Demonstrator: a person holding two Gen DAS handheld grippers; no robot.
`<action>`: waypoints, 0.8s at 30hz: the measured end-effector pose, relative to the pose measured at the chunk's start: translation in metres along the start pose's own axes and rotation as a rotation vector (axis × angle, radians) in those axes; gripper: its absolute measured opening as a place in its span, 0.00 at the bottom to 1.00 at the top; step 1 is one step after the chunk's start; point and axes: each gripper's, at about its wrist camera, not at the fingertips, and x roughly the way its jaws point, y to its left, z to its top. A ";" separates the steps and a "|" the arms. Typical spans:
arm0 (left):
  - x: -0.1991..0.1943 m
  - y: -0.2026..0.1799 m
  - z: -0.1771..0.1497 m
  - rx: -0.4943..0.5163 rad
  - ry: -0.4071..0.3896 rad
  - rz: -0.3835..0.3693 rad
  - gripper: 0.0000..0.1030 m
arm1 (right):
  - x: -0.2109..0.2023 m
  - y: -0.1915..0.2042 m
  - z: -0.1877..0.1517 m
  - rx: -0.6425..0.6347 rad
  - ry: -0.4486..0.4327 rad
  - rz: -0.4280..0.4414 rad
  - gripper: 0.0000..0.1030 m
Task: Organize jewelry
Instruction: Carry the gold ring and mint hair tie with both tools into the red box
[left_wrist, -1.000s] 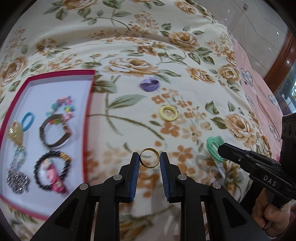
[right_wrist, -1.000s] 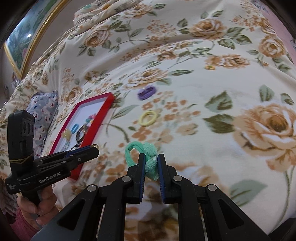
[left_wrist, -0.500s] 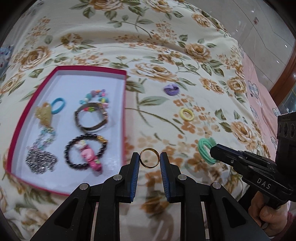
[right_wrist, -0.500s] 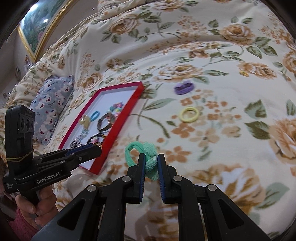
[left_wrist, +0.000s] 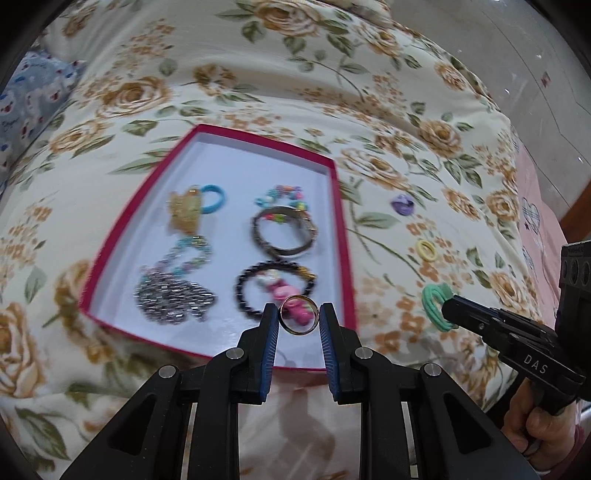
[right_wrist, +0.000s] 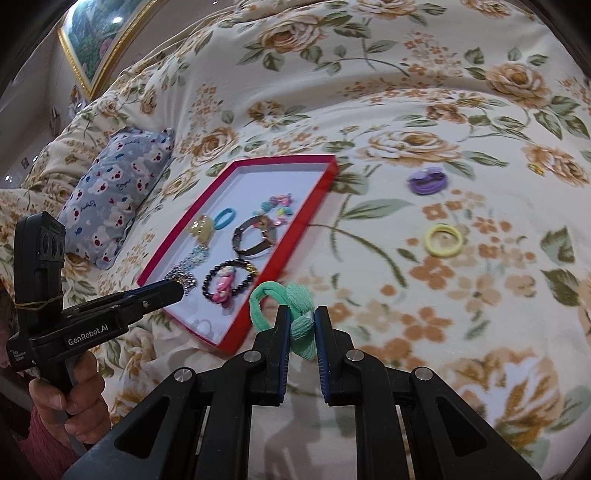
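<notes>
- My left tool (left_wrist: 298, 320) pinches the gold ring (left_wrist: 299, 314) by its sides, and a second ago that ring hung over the flowered bedspread (left_wrist: 258, 85); now it hangs over the near right corner of the red tray (left_wrist: 341, 236), just above the black bead bracelet (left_wrist: 275, 291).
- My right tool (right_wrist: 299, 325) is pressed together on the green hair tie (right_wrist: 291, 306), and it has swung the same way: the tray, far off to the side a moment back, now sits just beyond the tie.
- From the left view I see my right tool (left_wrist: 448, 308) carrying that green tie (left_wrist: 436, 306) just off the tray's right edge, still over the bedspread.
- So both pieces have made most of the trip; to my eye the ring is about ready to go down, the tie needs a little more travel.
- The tray already holds a blue hair tie (left_wrist: 213, 198), a metal bangle (left_wrist: 284, 236), a beaded piece and a silver chain (left_wrist: 173, 295). Bare floor shows only at the far end and the near edge, so I want the ring placed clear of the bracelet.
- Two pieces still wait on the bed: the purple hair tie (right_wrist: 427, 181) and the yellow hair tie (right_wrist: 444, 240), well apart from the tray.
- The job looks past halfway, with these two drops and two more fetches left.
</notes>
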 end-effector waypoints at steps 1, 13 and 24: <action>-0.002 0.003 -0.001 -0.006 -0.003 0.004 0.21 | 0.003 0.004 0.001 -0.007 0.004 0.007 0.12; -0.011 0.030 -0.003 -0.059 -0.019 0.039 0.21 | 0.026 0.040 0.011 -0.079 0.029 0.056 0.12; -0.002 0.059 0.011 -0.098 -0.017 0.084 0.21 | 0.061 0.068 0.026 -0.138 0.064 0.084 0.12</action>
